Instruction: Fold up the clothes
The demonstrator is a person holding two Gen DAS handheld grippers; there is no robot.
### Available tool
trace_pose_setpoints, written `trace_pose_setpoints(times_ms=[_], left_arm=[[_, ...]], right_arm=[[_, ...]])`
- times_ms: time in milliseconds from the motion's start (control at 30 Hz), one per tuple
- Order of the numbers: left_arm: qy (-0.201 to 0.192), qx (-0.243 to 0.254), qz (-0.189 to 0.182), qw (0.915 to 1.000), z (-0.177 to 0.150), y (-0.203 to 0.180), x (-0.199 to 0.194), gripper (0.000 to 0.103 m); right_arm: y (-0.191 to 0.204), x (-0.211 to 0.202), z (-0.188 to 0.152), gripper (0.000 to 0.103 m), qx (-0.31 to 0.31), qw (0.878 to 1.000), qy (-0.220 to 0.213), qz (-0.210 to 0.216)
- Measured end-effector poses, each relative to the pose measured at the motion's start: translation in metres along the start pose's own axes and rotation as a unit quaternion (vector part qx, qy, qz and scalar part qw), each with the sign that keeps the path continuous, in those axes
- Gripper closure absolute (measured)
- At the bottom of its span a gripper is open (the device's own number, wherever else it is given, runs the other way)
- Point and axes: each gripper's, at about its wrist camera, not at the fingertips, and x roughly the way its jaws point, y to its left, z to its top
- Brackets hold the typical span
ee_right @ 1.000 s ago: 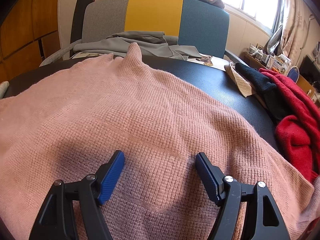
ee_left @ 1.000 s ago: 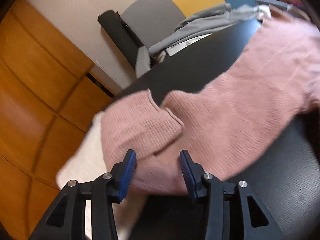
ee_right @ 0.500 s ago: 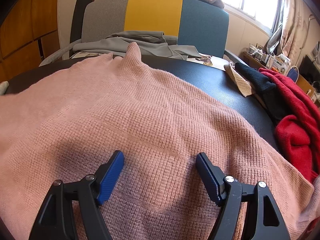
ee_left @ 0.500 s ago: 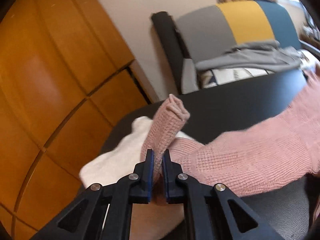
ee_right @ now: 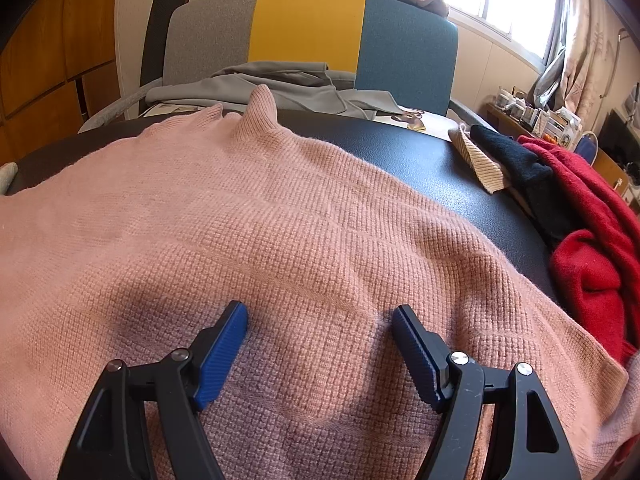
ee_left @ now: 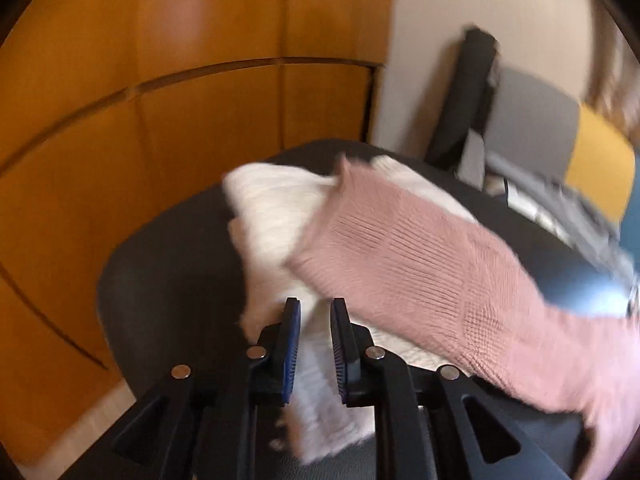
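A pink knit sweater (ee_right: 280, 220) lies spread on the black table (ee_right: 420, 152). My right gripper (ee_right: 320, 312) stands open just over its body, nothing between the blue pads. In the left wrist view the sweater's sleeve (ee_left: 420, 264) stretches out leftward, its ribbed cuff resting on a white knit garment (ee_left: 272, 208). My left gripper (ee_left: 315, 302) sits below the cuff, left of the sleeve, with its jaws a little apart and opening. The sleeve is not between them; only the white garment shows through the gap. This view is blurred by motion.
Red (ee_right: 592, 248), black (ee_right: 504, 152) and beige ribbed (ee_right: 476, 160) garments are piled at the table's right edge. A grey, yellow and blue chair (ee_right: 308, 24) with a grey garment (ee_right: 288, 84) on its seat stands behind the table. Wooden cabinets (ee_left: 160, 80) rise beyond the table's left edge.
The left gripper shut on the sleeve cuff, lifted it and carried it left while rolling. Now the cuff lies free on the white garment and the jaws have parted. The right gripper stayed still.
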Motion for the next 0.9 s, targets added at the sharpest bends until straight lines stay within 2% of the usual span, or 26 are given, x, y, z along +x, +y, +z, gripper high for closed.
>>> trace_pose_setpoints(times_ms=[33,100,200,233,300,400,500,533,633,733,767,900], left_arm=[[-0.013,0.004,-0.002,0.9999,-0.003,-0.004,-0.007,0.089],[-0.036,0.044,-0.015,0.9983,-0.009,-0.028,-0.024,0.088],[-0.062,0.121,-0.076,0.9878,-0.03,-0.088,-0.058,0.087],[-0.063,0.142,-0.109,0.9818,-0.038,-0.112,-0.07,0.086],[-0.057,0.183,-0.182,0.9645,-0.058,-0.167,-0.096,0.085],[-0.018,0.223,-0.277,0.9347,-0.091,-0.251,-0.122,0.085],[0.009,0.248,-0.323,0.9133,-0.124,-0.318,-0.138,0.085],[0.016,0.258,-0.327,0.9092,-0.135,-0.337,-0.14,0.085],[0.042,0.28,-0.323,0.9028,-0.164,-0.38,-0.134,0.085],[0.069,0.301,-0.29,0.9056,-0.188,-0.397,-0.118,0.084],[0.07,0.297,-0.291,0.9067,-0.188,-0.396,-0.117,0.083],[0.073,0.281,-0.3,0.9086,-0.187,-0.389,-0.118,0.082]], right_arm=[[0.0,0.0,0.0,0.028,0.0,1.0,0.0,0.0],[0.0,0.0,0.0,0.028,0.0,1.0,0.0,0.0],[-0.001,0.001,0.001,0.027,0.001,1.0,0.002,0.002],[-0.003,0.002,0.001,0.026,0.004,1.0,0.004,0.005],[-0.007,0.003,0.004,0.024,0.014,1.0,0.013,0.014],[-0.018,-0.003,0.007,0.026,0.035,0.998,0.025,0.041],[-0.038,-0.03,0.006,0.026,0.078,0.995,0.0,0.062],[-0.049,-0.042,0.004,0.026,0.093,0.993,-0.012,0.066],[-0.093,-0.071,-0.011,0.026,0.141,0.989,-0.027,0.046],[-0.145,-0.098,-0.031,0.025,0.198,0.98,-0.032,0.01],[-0.166,-0.106,-0.039,0.025,0.221,0.975,-0.033,-0.009],[-0.26,-0.141,-0.083,0.025,0.322,0.94,-0.044,-0.107]])
